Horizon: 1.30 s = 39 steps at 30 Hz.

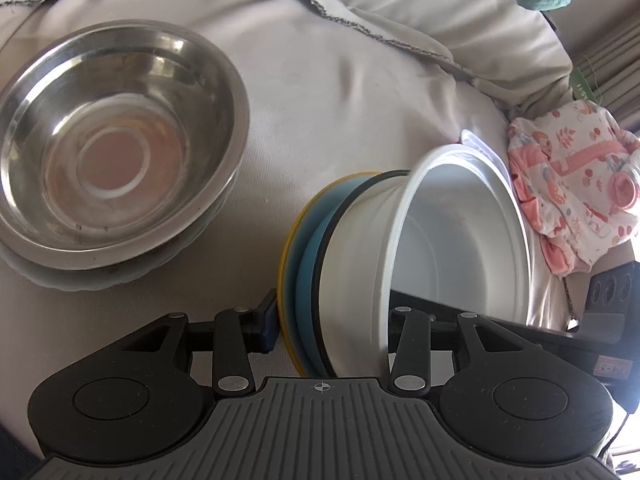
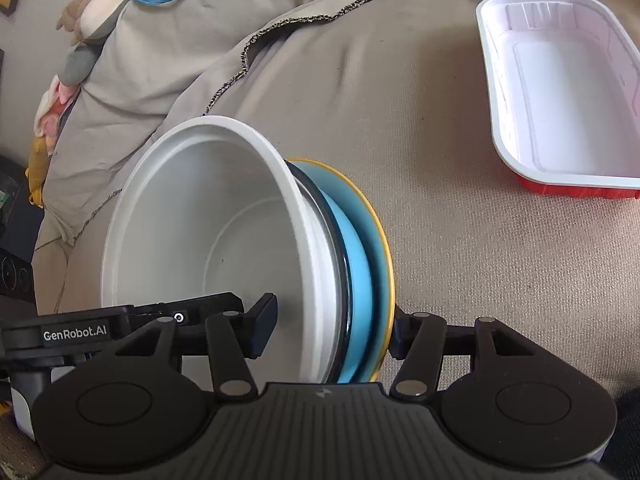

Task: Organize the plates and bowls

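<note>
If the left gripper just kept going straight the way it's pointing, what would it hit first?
The stack it straddles: the left gripper has the white bowl and the blue plate between its fingers already, so those come first; beyond them, probably the beige sheet.

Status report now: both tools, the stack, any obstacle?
Left tool and right tool both clamp the tilted stack: white bowl on blue plate. Steel bowl left, white tray right, both clear.

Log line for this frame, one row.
left tool: clamps white plastic bowl on blue plate | right tool: straddles same, grip unclear | round steel bowl: resting aside
</note>
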Available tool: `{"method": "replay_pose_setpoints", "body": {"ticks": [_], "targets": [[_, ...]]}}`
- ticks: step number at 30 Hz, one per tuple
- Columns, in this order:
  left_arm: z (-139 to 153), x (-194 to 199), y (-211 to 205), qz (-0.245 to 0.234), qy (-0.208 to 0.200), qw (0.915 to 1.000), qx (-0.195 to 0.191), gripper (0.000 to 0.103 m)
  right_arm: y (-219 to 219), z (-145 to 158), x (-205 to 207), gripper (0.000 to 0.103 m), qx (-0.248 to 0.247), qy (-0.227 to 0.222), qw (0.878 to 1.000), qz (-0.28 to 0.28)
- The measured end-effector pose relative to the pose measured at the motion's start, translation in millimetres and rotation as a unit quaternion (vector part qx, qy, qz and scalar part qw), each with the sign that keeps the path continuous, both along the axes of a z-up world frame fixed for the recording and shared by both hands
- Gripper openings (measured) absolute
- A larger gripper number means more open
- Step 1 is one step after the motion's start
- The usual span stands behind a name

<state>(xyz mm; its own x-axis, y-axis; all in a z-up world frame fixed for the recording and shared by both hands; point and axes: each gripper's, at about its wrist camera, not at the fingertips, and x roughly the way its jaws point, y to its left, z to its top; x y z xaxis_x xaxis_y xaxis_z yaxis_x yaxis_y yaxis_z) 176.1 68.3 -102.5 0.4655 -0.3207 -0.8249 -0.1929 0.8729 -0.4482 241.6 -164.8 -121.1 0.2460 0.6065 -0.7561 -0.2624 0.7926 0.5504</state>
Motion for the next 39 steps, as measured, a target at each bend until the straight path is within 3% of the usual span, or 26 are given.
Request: {"method": "replay_pose_setpoints", "body": {"ticks": [2, 6, 8, 18, 39], "targets": [[5.4, 0.2, -4.6, -0.011, -0.005, 0.9999, 0.008, 0.047, -0.5, 4.0, -0.4, 0.055, -0.015, -0.017, 1.0, -0.005], [7.6, 6.0, -14.1, -0.034, -0.007, 0.9992, 0.021, 0.064, 0.4, 5.4, 1.9, 0.061, -0.027, -0.019, 0.999, 0.002], [5.2, 9.3, -18.0, -0.037, -0.004, 0.9987, 0.034, 0.067, 3.9, 5.4, 2.0, 0.061, -0.032, -0.022, 0.999, 0.009], [2.2, 15.2, -19.3, -0.039, -0.002, 0.9985, 0.038, 0.067, 0.7, -1.4, 8.9, 0.058, -0.006, 0.011, 1.0, 0.022], [4.2, 6.1, -6.3, -0.031, 0.011, 0.9994, 0.005, 0.067, 11.2, 16.0, 4.8, 0.058, -0.034, 0.02, 0.999, 0.034]]}}
